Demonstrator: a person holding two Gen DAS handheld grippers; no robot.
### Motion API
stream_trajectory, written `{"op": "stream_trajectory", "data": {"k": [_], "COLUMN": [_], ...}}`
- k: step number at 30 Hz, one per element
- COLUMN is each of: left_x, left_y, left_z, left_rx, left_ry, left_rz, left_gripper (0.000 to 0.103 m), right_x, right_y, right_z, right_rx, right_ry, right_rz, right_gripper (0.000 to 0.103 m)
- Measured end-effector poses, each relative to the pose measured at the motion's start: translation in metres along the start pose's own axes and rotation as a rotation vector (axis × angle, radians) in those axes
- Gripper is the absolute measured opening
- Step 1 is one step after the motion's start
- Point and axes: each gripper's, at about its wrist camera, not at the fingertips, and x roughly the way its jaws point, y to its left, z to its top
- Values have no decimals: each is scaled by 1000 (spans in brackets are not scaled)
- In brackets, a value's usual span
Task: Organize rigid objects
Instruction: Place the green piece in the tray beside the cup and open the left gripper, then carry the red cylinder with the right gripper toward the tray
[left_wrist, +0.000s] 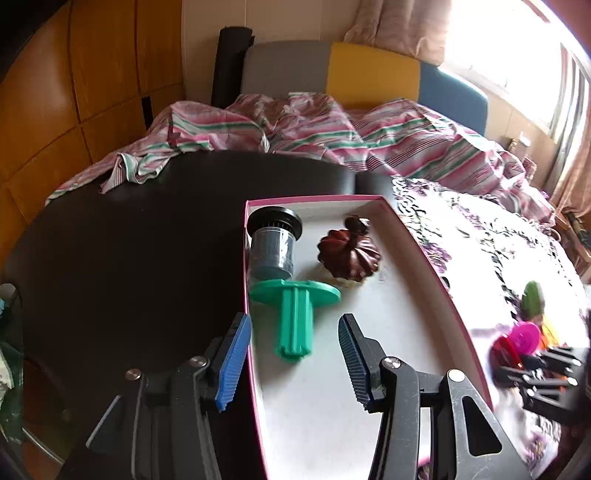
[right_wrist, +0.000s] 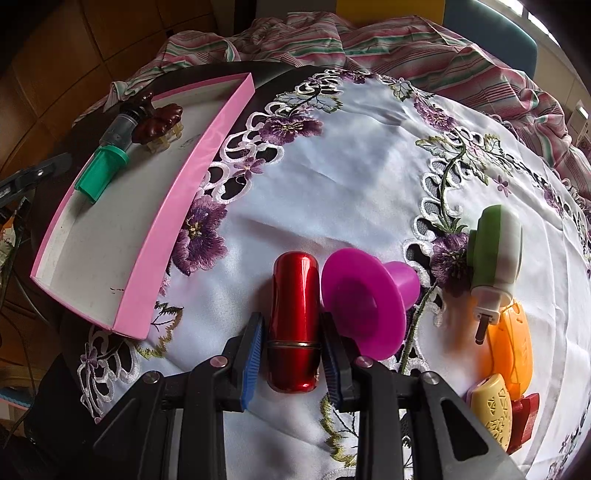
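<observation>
A shallow pink box (left_wrist: 436, 280) (right_wrist: 173, 206) lies on the table and holds a green plastic spool (left_wrist: 295, 317) (right_wrist: 101, 168), a grey cylinder (left_wrist: 273, 243) (right_wrist: 120, 127) and a dark brown ridged piece (left_wrist: 349, 253) (right_wrist: 159, 120). My left gripper (left_wrist: 293, 365) is open above the box's near left corner, with the green spool lying loose between its fingers. My right gripper (right_wrist: 291, 354) is shut on a shiny red capsule (right_wrist: 293, 321) that lies on the embroidered cloth. A magenta funnel-shaped piece (right_wrist: 364, 301) (left_wrist: 522, 336) lies touching the capsule's right side.
A green and white plug-in device (right_wrist: 495, 254), an orange shell (right_wrist: 511, 343), a cream perforated piece (right_wrist: 491, 410) and a dark red block (right_wrist: 524, 421) lie at the cloth's right. A white cloth with purple flowers (right_wrist: 351, 177) covers the dark table (left_wrist: 129, 251). Striped bedding (left_wrist: 295, 125) lies behind.
</observation>
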Motion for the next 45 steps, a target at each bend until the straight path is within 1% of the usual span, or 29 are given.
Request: {"op": "stream_trajectory", "data": {"k": [2,7,14,28,32,35,36,39,45], "left_x": [-11,-31,-45,-48,-48,-48,-48,-51,-53], "left_y": [-2,-5,-10,-7,-3,1,2,7,16], "left_z": [-6,-17,-24,-36,-42,-46,-48,-50,-53], "left_rx": [-1,-9,4,4,0,-7,-9,-14,-24], "left_ry": [-11,-23,-32,-6,5,11,12,8,5], "left_rz": [-1,-26,-35,-29,-23,-16,-13,-3,5], "left_gripper": [53,53,53,53,53,53,53,53,53], "right_x": [0,0,1,2,-1,-1,-2,-5,-18], "right_y": [1,2,0,0,1,0,6,5,-3], "right_z": [0,0,2,5,2,3,-1,0,9], "right_rx": [-2,-10,-18,-27,-22,-15,-14,-7,51], "right_ry": [-1,-7,-11,-16,-20,-24,-27,-45,-108], "right_rz": [-3,-12,-17,-27,-24,-22,-24,-34,2], "right_gripper": [29,29,29,29,26,26,26,26,26]}}
